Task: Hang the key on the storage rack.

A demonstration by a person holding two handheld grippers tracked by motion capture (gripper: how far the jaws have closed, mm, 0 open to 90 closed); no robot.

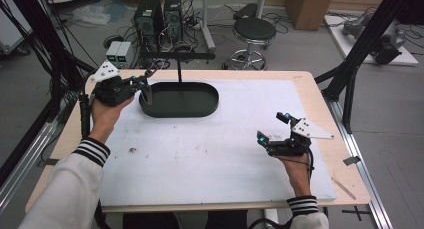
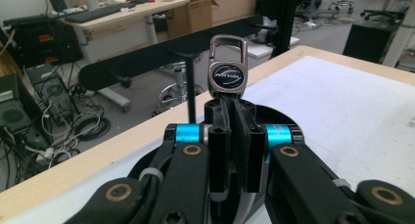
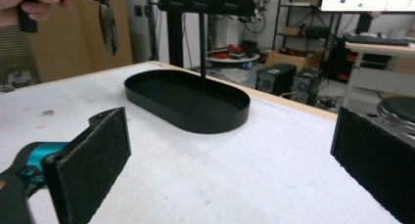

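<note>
My left gripper (image 1: pixel 145 84) (image 2: pixel 234 114) hovers over the left end of the black oval tray (image 1: pixel 180 111) (image 3: pixel 215 123), shut on a metal keychain (image 2: pixel 227 72). The keychain has a silver clip loop above a dark oval badge and sticks out past the pads. In the right gripper view it hangs as a dark blade shape (image 3: pixel 108 21) below the person's left hand (image 3: pixel 29 4). A thin post with a black crossbar (image 1: pixel 177 55) (image 2: pixel 161 55) (image 3: pixel 205 6) rises from the tray. My right gripper (image 1: pixel 272 126) (image 3: pixel 235 150) is open and empty, low over the white mat at the table's right.
A white mat (image 1: pixel 210 154) covers most of the wooden table (image 1: pixel 320 89). A small dark speck (image 1: pixel 133 150) lies on the mat at the front left. Behind the table stand computer towers (image 1: pixel 160 14) and a black stool (image 1: pixel 254 31), with black frame struts (image 1: pixel 360 44) at the right.
</note>
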